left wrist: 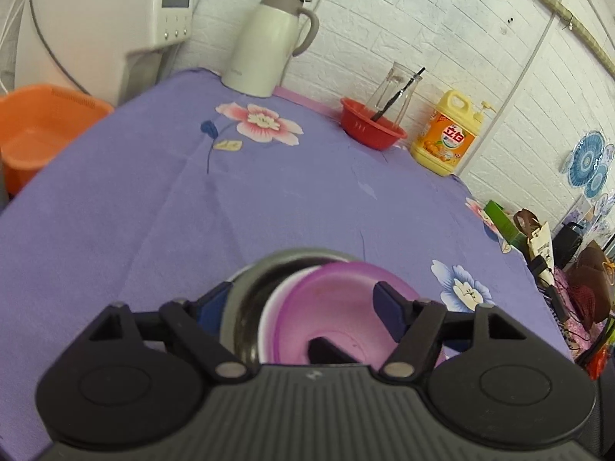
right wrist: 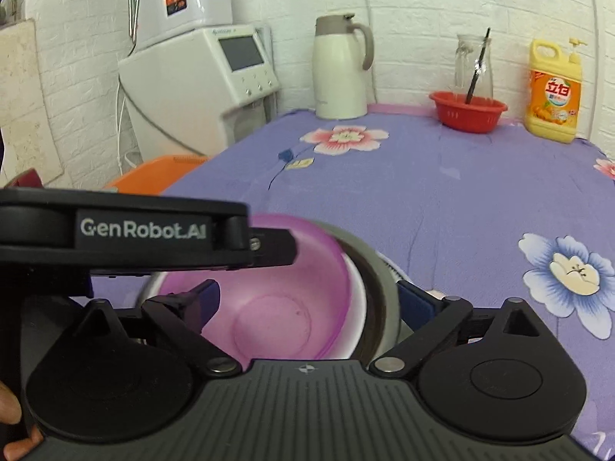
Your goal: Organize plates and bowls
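Your left tongs (left wrist: 303,307) and right tongs (right wrist: 307,299), both spread, straddle the pink bowl (right wrist: 269,307) nested in the steel bowl (right wrist: 378,299) on the bench (right wrist: 442,199); seat it centrally before withdrawing.

The left gripper (left wrist: 303,307) has its 2 fingers spread wide apart, 1 blue pad (left wrist: 213,307) at the left and 1 blue pad (left wrist: 388,309) at the right. In the right wrist view its black body reaches in from the left, near the camera, and lies almost level. The right gripper (right wrist: 307,303) is also spread wide, with 1 dark pad (right wrist: 203,303) at the left and 1 blue pad (right wrist: 417,305) at the right. A part of the person's hand (right wrist: 11,422) shows at the near left edge, holding the right gripper's body.
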Demonstrator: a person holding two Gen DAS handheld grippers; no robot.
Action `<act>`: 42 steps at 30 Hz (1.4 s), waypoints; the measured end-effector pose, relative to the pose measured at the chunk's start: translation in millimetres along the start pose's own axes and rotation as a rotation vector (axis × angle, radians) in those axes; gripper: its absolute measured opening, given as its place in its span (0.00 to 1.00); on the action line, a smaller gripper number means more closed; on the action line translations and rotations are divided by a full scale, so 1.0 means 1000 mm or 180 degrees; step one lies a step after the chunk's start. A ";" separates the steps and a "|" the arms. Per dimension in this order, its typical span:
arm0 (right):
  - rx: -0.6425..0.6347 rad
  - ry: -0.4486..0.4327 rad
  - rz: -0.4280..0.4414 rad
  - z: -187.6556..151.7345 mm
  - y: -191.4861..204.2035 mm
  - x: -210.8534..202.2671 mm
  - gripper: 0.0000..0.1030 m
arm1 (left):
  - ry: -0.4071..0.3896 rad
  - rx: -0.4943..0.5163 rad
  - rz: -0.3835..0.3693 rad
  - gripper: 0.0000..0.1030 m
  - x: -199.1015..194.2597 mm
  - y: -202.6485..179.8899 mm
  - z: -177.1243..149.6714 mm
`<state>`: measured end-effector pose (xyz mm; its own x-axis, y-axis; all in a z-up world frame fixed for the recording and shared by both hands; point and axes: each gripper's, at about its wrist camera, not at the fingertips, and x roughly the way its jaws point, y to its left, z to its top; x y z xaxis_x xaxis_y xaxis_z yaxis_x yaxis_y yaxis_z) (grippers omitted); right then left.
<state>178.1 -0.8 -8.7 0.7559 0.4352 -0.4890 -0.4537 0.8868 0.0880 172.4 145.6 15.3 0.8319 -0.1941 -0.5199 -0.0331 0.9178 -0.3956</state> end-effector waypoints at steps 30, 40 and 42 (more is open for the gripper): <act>0.0768 -0.0599 -0.0535 -0.042 -0.071 -0.117 1.00 | -0.0635 0.0732 0.0265 0.79 -0.073 -0.093 -0.047; 0.0792 -0.0436 -0.0721 -0.085 -0.060 -0.136 1.00 | -0.0432 0.0856 0.0504 0.79 -0.084 -0.087 -0.097; 0.0776 -0.0426 -0.0795 -0.090 -0.056 -0.142 1.00 | -0.0426 0.0875 0.0534 0.79 -0.088 -0.086 -0.107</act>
<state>53.2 -126.1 -22.5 0.8914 0.2029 -0.4053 -0.1339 0.9722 0.1922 42.7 46.7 13.5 0.8934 -0.0021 -0.4492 -0.0404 0.9956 -0.0848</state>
